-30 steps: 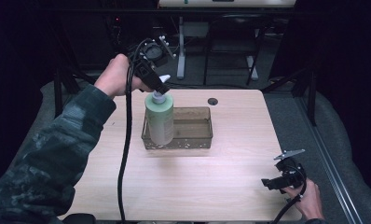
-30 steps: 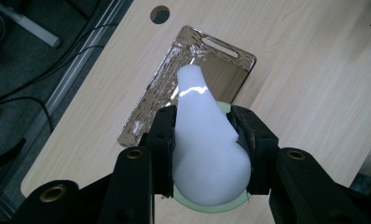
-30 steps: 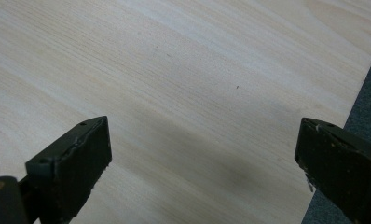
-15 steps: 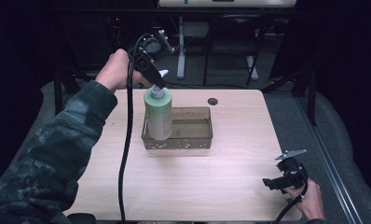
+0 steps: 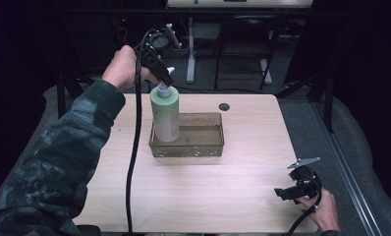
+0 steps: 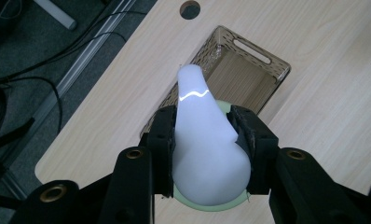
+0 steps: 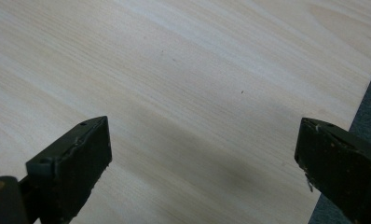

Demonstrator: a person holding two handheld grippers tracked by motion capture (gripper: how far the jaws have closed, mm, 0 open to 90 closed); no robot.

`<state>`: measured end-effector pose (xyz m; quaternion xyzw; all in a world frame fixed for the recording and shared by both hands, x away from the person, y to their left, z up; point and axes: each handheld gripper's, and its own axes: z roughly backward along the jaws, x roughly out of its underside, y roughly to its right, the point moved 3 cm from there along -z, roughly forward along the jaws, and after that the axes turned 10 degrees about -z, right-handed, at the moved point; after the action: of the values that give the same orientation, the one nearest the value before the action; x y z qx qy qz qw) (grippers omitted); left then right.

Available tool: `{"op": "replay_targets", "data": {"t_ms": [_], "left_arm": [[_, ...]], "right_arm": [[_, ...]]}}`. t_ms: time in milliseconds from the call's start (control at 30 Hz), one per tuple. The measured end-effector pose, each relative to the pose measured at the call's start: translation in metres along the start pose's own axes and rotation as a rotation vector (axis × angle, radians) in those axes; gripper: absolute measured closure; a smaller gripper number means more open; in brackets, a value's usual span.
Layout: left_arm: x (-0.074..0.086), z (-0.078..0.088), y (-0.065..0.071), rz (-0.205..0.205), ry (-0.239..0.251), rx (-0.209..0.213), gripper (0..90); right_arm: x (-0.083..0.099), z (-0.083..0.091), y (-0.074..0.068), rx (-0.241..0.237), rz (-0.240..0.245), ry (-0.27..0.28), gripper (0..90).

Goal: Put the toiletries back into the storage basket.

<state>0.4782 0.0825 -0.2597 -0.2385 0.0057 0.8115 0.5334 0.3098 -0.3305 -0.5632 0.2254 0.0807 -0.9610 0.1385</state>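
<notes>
The green pump bottle point(image 5: 165, 114), pinched at its white pump by the left gripper point(image 5: 164, 81), has moved back and now stands in the brown bin point(image 5: 203, 145), so it looks nearly put away, while the right gripper point(image 5: 295, 189) waits wide open.

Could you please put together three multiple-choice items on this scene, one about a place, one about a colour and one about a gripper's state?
1. Where does the pale green plastic pump bottle stand?
A. At the left end of the translucent brown plastic bin
B. On the bare table beside the right gripper
C. On the floor

2. What colour is the bottle's pump head?
A. Red
B. White
C. Black

3. How is the right gripper?
A. Shut on the bottle
B. Shut on the bin
C. Open, holding nothing

Answers:
1 A, its base sits inside the bin's left end.
2 B, the left gripper clamps a white head.
3 C, its jaws stand wide apart over the light wooden table.
</notes>
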Motion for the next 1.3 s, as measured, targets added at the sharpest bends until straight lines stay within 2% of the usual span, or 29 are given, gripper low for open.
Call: {"op": "replay_targets", "data": {"t_ms": [33, 233, 433, 533, 667, 833, 933, 1100, 1300], "left_arm": [[0.001, -0.002, -0.002, 0.006, -0.001, -0.001, 62.7], [0.004, -0.011, -0.008, 0.027, -0.017, -0.011, 62.7], [0.001, -0.015, -0.009, 0.020, -0.020, -0.013, 62.7], [-0.002, -0.019, -0.011, 0.031, -0.006, -0.021, 62.7], [-0.004, -0.023, -0.013, 0.037, -0.011, -0.018, 62.7], [-0.003, -0.029, -0.017, 0.055, 0.001, -0.037, 62.8], [-0.002, -0.036, -0.017, 0.053, -0.018, -0.023, 62.7], [-0.001, -0.041, -0.018, 0.068, -0.010, -0.023, 62.7], [0.000, -0.047, -0.020, 0.067, -0.016, -0.024, 62.7]], "right_arm": [[0.000, 0.000, 0.000, 0.013, 0.015, 0.001, 3.2], [-0.001, -0.001, -0.001, 0.002, 0.008, 0.003, 3.1], [-0.003, -0.002, -0.002, 0.004, 0.022, 0.004, 3.2], [-0.003, 0.000, -0.002, -0.003, 0.010, 0.010, 3.2], [-0.003, 0.000, 0.000, 0.001, 0.015, 0.011, 3.2], [-0.002, 0.000, -0.002, -0.006, 0.012, 0.010, 3.0], [-0.003, 0.001, -0.002, -0.008, 0.007, 0.016, 2.7], [-0.002, 0.000, -0.001, -0.002, 0.017, 0.009, 2.8], [-0.002, 0.001, -0.001, 0.005, 0.023, 0.011, 3.1]]}}
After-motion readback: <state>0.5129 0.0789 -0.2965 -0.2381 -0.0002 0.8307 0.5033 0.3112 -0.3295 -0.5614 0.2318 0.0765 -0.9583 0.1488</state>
